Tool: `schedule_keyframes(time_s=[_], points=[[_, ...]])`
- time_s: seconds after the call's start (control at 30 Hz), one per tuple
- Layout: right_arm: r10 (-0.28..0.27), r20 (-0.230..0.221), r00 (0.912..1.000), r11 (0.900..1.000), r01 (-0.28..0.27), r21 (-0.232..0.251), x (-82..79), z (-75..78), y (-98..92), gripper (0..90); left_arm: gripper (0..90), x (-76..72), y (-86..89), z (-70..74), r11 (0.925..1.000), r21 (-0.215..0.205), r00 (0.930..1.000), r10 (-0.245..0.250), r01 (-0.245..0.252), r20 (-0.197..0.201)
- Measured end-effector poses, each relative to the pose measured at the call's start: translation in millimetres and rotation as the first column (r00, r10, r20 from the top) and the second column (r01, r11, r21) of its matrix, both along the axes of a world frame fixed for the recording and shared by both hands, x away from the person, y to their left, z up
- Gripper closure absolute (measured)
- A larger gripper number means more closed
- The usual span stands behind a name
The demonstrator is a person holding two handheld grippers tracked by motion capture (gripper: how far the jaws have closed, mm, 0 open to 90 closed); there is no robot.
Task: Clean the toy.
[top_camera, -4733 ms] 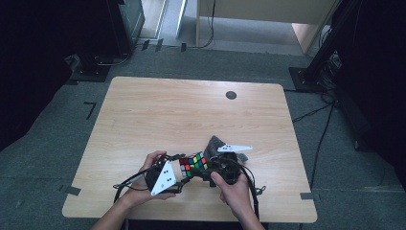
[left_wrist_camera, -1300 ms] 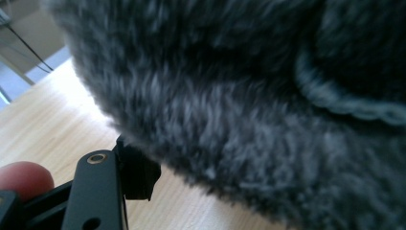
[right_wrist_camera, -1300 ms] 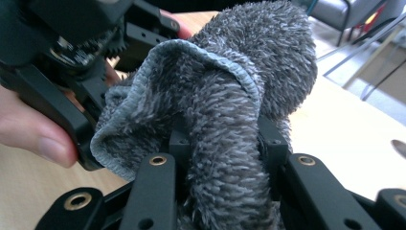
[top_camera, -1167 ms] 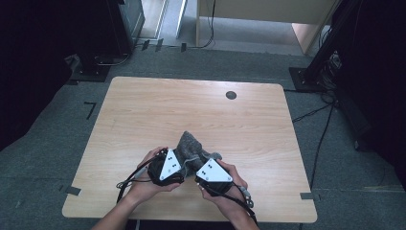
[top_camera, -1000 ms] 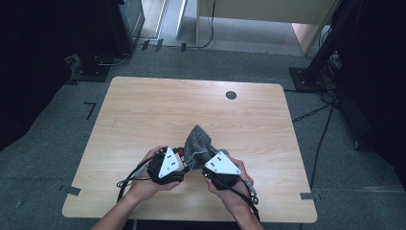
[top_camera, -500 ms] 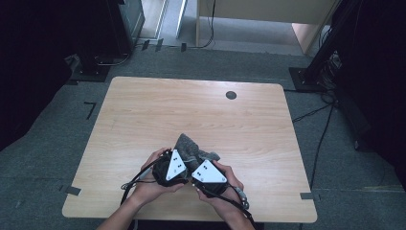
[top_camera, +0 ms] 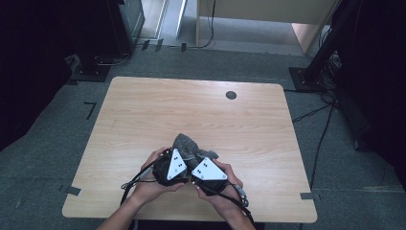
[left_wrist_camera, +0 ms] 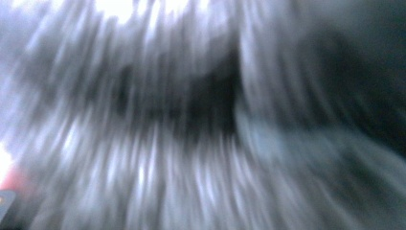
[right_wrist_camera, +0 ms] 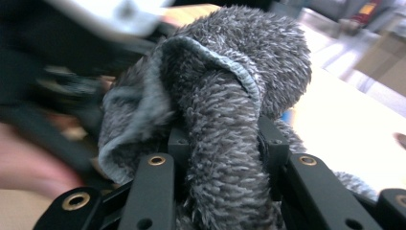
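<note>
- While both my grippers meet over the table (top_camera: 143,110), my right gripper (right_wrist_camera: 222,143) clamps the grey towel (right_wrist_camera: 225,96).
- My left gripper (top_camera: 173,167) is closed against that same towel.

The table (top_camera: 143,110) lies bare from its far edge down past the middle, broken only by a small dark round spot (top_camera: 231,95) near the far edge, so a hand could cross there freely. Near the near edge, the grey fuzzy cloth (top_camera: 187,146) bunches just beyond the left gripper (top_camera: 179,152) and right gripper (top_camera: 200,158), blocking that middle stretch. Both near corners stay open.
</note>
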State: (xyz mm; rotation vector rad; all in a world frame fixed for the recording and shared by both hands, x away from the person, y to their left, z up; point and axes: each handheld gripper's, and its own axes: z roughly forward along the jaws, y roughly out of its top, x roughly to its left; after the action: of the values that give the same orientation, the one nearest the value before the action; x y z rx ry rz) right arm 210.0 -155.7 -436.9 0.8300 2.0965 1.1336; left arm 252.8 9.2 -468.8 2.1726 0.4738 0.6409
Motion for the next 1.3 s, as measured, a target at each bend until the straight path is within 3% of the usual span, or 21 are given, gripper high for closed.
schedule_keyframes(time_s=[0.07,0.13,0.17,0.23,0.33,0.4,0.43,0.57,0.63,0.67,0.8,0.9,0.93,1.07,1.2,1.3], points=[[-0.049,0.0,0.9988,0.999,0.049,0.006,4.7,0.5,-9.9,67.4,33.8,1.1,-0.6,-2.4,1.0,0.0,1.0,0.0,0.0,-0.006],[-0.063,-0.025,0.9977,0.996,0.065,0.065,6.8,3.2,-17.5,67.3,33.8,2.1,-0.4,-2.9,1.0,0.001,1.0,0.0,0.0,-0.008],[-0.008,-0.023,0.9997,0.996,0.01,0.091,3.6,6.7,-15.6,67.2,33.8,2.7,-0.2,-2.7,1.0,-0.001,1.0,-0.002,0.002,-0.008],[0.02,-0.02,0.9996,0.996,-0.018,0.088,1.9,7.1,-12.7,67.1,33.8,2.8,-0.2,-2.5,1.0,0.0,0.9999,-0.007,0.007,-0.01],[0.087,-0.013,0.9961,0.996,-0.087,0.02,-3.9,2.2,3.2,67.0,33.8,0.2,-1.0,-1.6,0.9999,-0.007,0.9999,-0.015,0.015,0.004],[0.075,-0.003,0.9972,0.997,-0.075,-0.01,-2.8,-2.7,5.1,67.0,33.8,-0.7,-0.5,-0.6,0.9997,-0.013,0.9998,-0.018,0.018,0.008],[0.051,-0.02,0.9985,0.998,-0.051,0.035,2.1,-2.4,-2.5,67.2,33.8,-0.3,0.4,-0.1,0.9997,-0.015,0.9998,-0.02,0.02,0.007],[-0.009,-0.012,0.9999,0.999,0.009,0.043,8.7,1.4,-14.5,67.2,33.8,2.5,4.3,-0.7,0.9993,-0.03,0.9997,-0.023,0.023,0.0],[-0.042,-0.023,0.9989,0.995,0.043,0.087,13.5,5.5,-29.0,67.1,33.8,4.4,6.7,-0.6,0.9988,-0.044,0.9997,-0.023,0.023,-0.003],[-0.042,-0.023,0.9989,0.995,0.043,0.087,13.5,5.5,-29.0,67.1,33.8,5.1,8.1,0.0,0.9983,-0.053,0.9997,-0.024,0.023,-0.002],[-0.051,-0.043,0.9978,0.981,0.058,0.187,17.2,13.9,-48.0,67.1,33.8,1.4,15.4,9.4,0.9932,-0.109,0.9987,-0.037,0.041,0.035],[0.029,-0.085,0.9959,0.956,-0.003,0.292,21.8,14.4,-51.5,67.1,33.8,-3.5,17.2,14.6,0.9903,-0.128,0.9963,-0.046,0.055,0.073],[0.029,-0.085,0.9959,0.956,-0.003,0.292,21.8,14.4,-51.5,67.1,33.8,-4.7,17.7,15.3,0.9903,-0.128,0.9958,-0.045,0.055,0.08],[0.053,-0.104,0.9932,0.936,-0.013,0.353,20.5,13.8,-53.0,67.0,33.8,-8.2,23.7,17.3,0.9858,-0.148,0.9933,-0.066,0.08,0.094],[0.051,-0.099,0.9938,0.935,-0.013,0.353,19.6,12.7,-54.1,66.5,33.8,-11.8,25.6,20.3,0.9836,-0.153,0.9896,-0.077,0.096,0.121],[0.046,-0.119,0.9918,0.925,0.003,0.38,20.5,11.1,-59.7,66.5,33.8,-14.0,26.3,22.8,0.9791,-0.172,0.9881,-0.087,0.109,0.126]])
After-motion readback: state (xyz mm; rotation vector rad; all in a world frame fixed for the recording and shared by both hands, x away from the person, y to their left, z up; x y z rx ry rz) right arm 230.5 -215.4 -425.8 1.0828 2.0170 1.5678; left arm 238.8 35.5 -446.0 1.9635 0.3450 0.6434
